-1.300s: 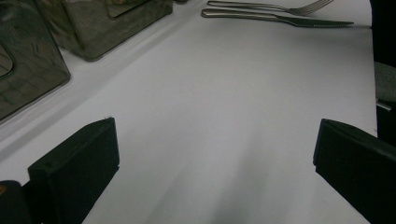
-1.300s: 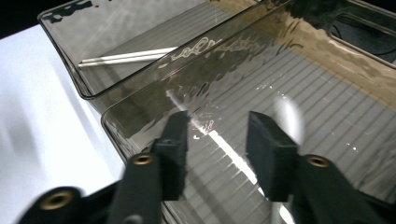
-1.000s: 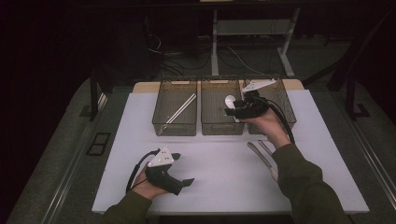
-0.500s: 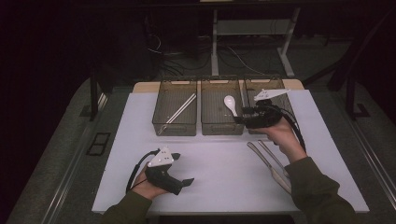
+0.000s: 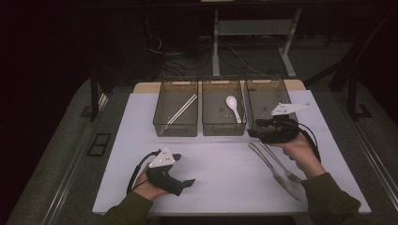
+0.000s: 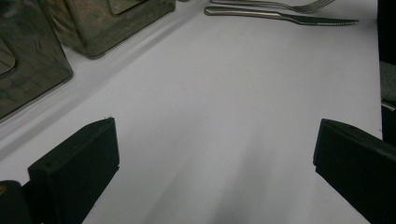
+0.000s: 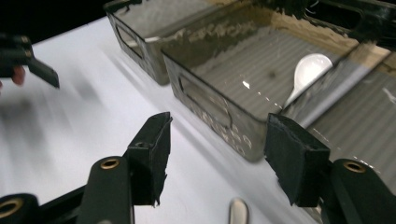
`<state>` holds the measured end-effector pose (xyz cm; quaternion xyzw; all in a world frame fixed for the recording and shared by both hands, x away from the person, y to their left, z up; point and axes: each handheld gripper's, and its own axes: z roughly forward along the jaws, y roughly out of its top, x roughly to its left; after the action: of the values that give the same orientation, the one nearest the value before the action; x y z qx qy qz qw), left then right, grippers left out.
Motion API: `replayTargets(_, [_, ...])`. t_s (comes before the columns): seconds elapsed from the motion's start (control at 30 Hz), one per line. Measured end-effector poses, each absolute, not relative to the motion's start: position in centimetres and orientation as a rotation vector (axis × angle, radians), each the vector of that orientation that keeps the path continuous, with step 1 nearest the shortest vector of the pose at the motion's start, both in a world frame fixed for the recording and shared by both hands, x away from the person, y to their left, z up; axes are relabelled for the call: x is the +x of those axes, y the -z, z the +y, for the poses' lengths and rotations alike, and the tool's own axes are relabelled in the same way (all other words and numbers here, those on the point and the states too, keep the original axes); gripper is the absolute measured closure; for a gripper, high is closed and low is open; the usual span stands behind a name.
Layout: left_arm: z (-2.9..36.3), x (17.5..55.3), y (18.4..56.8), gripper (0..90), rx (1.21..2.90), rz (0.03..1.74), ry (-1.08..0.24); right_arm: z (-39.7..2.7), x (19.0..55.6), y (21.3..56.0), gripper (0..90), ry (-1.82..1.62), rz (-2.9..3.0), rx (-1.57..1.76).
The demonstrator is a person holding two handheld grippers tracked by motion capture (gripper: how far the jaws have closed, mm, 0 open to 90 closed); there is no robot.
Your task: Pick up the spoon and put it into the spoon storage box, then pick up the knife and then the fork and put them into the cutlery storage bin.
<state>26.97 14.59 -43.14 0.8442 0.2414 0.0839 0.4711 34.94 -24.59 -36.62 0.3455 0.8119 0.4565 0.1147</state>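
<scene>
While both jaw pairs stand apart with nothing between them:
Left hand-held gripper [image 5: 187,182]: released, low on the white tabletop [image 5: 225,159].
Bins: chopsticks [image 5: 182,108], spoon [image 5: 233,107], one bare.
Right hand-held gripper [image 5: 252,130]: released, beside the right bin [image 5: 267,96].
Knife [image 5: 274,169], fork [image 5: 283,163]: flat, unobstructed, just below that gripper.

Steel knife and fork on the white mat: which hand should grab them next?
Probably right. The right gripper, jaws open and empty, hovers at the handle ends of the steel knife and steel fork. The left gripper rests across the white mat, open, farther away.
</scene>
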Motion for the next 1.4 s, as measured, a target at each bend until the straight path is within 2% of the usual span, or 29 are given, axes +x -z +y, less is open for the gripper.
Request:
replayTargets(0.47, [14.7, 26.9, 43.1, 0.0, 2.061, 0.592, -0.21, -28.4, 32.4, 38.2, 42.5, -1.274, 2.368, 1.091])
replayTargets(0.83, [14.8, 26.9, 43.1, 0.0, 2.067, 0.595, -0.21, -30.2, 30.6, 39.8, 50.0, -1.185, 2.426, 1.129])
replayTargets(1.4, [14.6, 26.9, 43.1, 0.0, 2.07, 0.597, -0.213, -31.5, 29.8, 41.8, 63.6, -0.968, 2.488, 1.267])
